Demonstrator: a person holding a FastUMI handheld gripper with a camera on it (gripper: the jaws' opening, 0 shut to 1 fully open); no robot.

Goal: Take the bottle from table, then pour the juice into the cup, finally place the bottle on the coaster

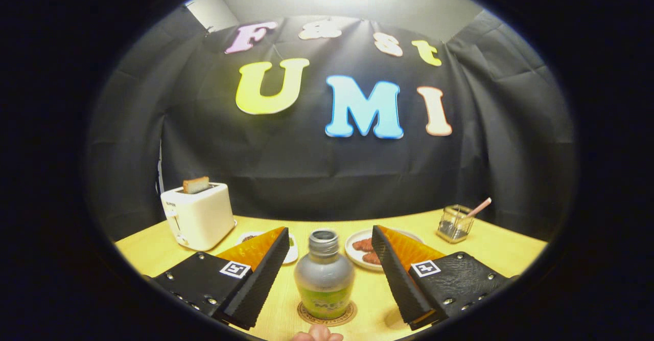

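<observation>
Standing upright: the bottle (324, 274), on the coaster (327, 314), long axis vertical, cap uppermost.
Bearing: I see it dead ahead, centred between the fingers, neither touching it.
Hand-held gripper (328, 274): spread wide, gaps both sides.
Judgement: bottle on coaster already; I reckon the task is near its end.
Near edge: fingertips of a hand (317, 335).
Far: plate (357, 251) right, toaster (198, 221) left, glass jar (453, 223) far right, on the bench (500, 249).
</observation>
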